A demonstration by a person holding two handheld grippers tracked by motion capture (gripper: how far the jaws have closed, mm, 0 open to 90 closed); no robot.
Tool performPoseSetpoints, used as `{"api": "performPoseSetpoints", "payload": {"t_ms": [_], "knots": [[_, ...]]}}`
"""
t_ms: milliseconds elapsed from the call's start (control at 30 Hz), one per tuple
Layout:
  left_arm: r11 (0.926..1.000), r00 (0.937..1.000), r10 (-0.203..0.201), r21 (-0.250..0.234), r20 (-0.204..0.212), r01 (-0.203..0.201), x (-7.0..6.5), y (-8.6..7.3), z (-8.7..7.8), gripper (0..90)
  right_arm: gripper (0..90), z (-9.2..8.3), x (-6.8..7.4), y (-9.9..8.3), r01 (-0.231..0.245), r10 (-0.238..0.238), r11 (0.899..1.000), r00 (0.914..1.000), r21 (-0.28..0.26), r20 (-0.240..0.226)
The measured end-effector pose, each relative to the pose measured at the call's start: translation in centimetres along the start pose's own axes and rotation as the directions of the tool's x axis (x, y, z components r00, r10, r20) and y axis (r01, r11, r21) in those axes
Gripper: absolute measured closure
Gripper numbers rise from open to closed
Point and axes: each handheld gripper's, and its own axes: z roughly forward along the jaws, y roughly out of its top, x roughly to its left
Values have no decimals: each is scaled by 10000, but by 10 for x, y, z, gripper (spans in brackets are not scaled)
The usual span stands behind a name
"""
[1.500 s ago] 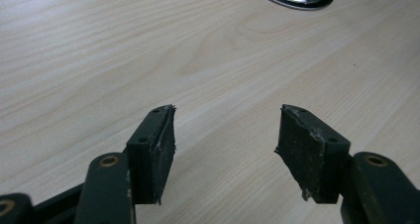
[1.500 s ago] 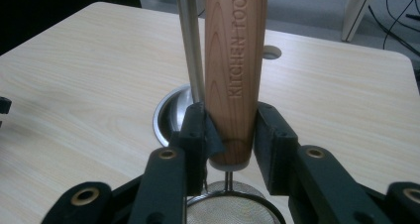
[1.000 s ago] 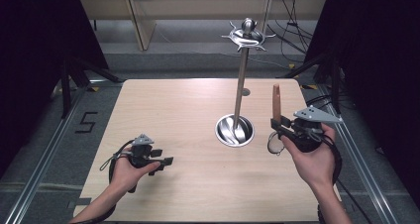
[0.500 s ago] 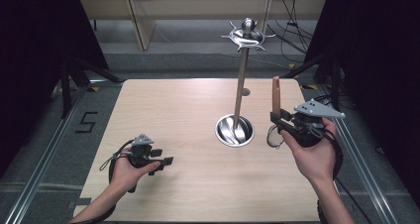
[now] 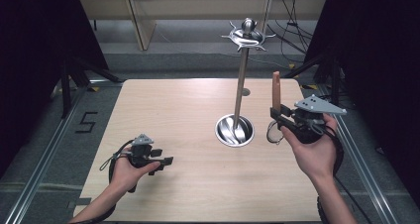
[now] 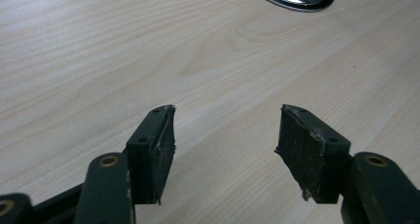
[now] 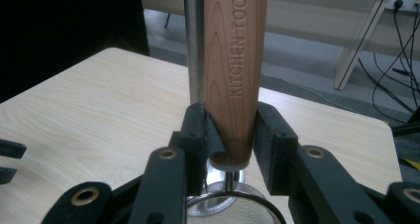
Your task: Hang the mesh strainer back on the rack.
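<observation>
So right gripper (image 5: 278,116) clamping strainer handle (image 7: 233,70) upright near table (image 5: 163,100) edge, lettering reading in its view; left gripper (image 6: 225,144) gaping wide over bare wood

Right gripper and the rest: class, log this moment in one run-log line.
right gripper: shut on strainer, handle upright | left gripper: open, empty, over table | stand: hooks bare

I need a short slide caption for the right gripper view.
Right gripper clamps a wooden utensil handle upright before the steel stand pole.
</observation>
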Motion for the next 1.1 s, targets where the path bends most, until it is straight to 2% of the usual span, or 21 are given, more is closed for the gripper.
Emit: {"api": "performPoseSetpoints", "payload": {"t_ms": [67, 100, 167, 200, 333, 433, 467, 500, 567, 600, 733, 767, 833, 867, 900, 933, 1000, 1033, 1067, 1100], "knots": [[9999, 9999, 119, 54, 12, -119, 1, 0, -1, 382, 691, -1, -1, 2, 46, -45, 9999, 9999, 111, -107], [9999, 9999, 100, -2, 76, -100, 1, 0, 0, 383, 691, -2, 0, 2, -124, 125, 9999, 9998, 98, -125], [10000, 9999, 98, 7, 73, -98, 1, 0, 0, 383, 691, -2, 1, 4, -154, 154, 9999, 9998, 11, -112], [9999, 9999, 105, 13, 76, -105, 1, 0, 0, 383, 691, -2, 0, 5, 17, -18, 10000, 10000, -52, -94], [9999, 9999, 111, 68, -20, -111, 1, 0, -1, 383, 691, -3, -1, 8, 105, -107, 9998, 9999, -187, -96], [10000, 10000, -55, -11, -35, 55, 0, 0, 0, 383, 691, -4, -1, 11, 181, -181, 9994, 9998, -299, -10], [10000, 10000, 65, 57, -30, -65, 1, 0, -1, 383, 691, -5, 1, 11, -84, 81, 9998, 9999, -207, -132], [10000, 9999, 82, 0, 64, -82, 1, 0, 0, 383, 691, -4, -1, 12, 149, -150, 9994, 9999, -311, -15], [10000, 9999, 92, -14, 80, -92, 1, 0, 0, 383, 691, -4, 1, 14, -86, 81, 9997, 9998, -238, -206], [9999, 9999, -58, -144, 88, 59, 0, 0, 1, 383, 691, -4, 0, 15, 220, -223, 9992, 9997, -347, -92], [9998, 9999, -121, -135, 11, 121, -1, 0, 0, 383, 691, -4, 1, 18, 81, -86, 9995, 9998, -298, -156], [9999, 10000, -85, -109, -6, 85, -1, 0, 0, 383, 691, -4, 0, 19, 259, -265, 9990, 9995, -363, -145], [9998, 9999, -83, -171, 73, 85, -1, 0, 0, 383, 691, -3, 0, 20, 164, -169, 9991, 9998, -400, -126], [10000, 10000, 57, -54, 65, -56, 0, 0, -1, 383, 691, -3, -1, 21, 420, -423, 9979, 9991, -485, -41], [10000, 10000, 90, 1, 8, -90, 0, 1, -2, 383, 691, -4, 0, 22, 226, -230, 9990, 9997, -375, -90], [9999, 10000, -60, -122, -5, 60, -1, 1, -1, 382, 691, -4, -1, 23, 367, -370, 9983, 9993, -459, -40], [9999, 10000, -44, -110, -5, 44, -1, 1, -1, 383, 691, -3, -1, 25, 421, -423, 9976, 9991, -553, -30], [9998, 9998, 174, 61, -7, -174, 1, 1, -2, 383, 691, -3, -2, 26, 538, -541, 9973, 9985, -501, -34], [9999, 9999, 105, -33, 52, -105, 1, 1, -1, 383, 691, -3, 0, 26, 226, -228, 9983, 9997, -536, -19], [9999, 10000, -6, -119, 73, 7, 0, 0, 0, 383, 691, -3, 0, 26, 265, -272, 9982, 9995, -541, -127]]}}
